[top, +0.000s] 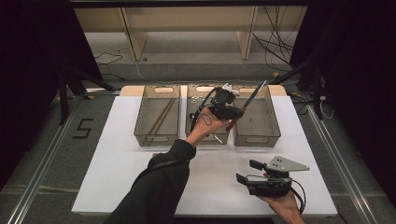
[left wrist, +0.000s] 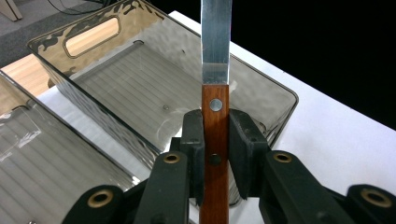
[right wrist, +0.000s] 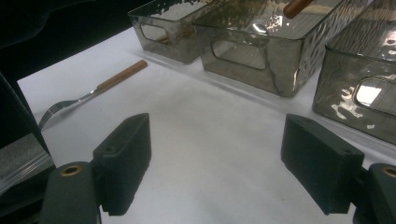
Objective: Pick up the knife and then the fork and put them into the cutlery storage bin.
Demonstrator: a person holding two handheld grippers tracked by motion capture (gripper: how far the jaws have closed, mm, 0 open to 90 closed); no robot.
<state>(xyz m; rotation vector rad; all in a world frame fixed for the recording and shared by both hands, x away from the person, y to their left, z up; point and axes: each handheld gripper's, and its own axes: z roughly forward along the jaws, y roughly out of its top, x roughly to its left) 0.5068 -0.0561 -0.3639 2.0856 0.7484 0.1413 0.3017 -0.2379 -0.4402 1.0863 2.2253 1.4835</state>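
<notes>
I see the white counter [top: 121, 177] carrying three clear bins along its far side. My left gripper [top: 232, 112] hangs over the right bin [top: 275, 126], clamped on a wooden-handled knife [left wrist: 215, 140], blade pointing far-right. My right gripper [top: 247, 171] rests near-right, jaws apart, nothing between them. A fork [right wrist: 88, 95] lies on the counter.

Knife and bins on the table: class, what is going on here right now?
A person works with two handheld grippers. The left gripper is shut on a wooden-handled knife, holding it above the empty right-hand bin. The right gripper rests open over the white table, holding nothing. A fork lies on the table, and the left-hand bin holds chopsticks.
</notes>
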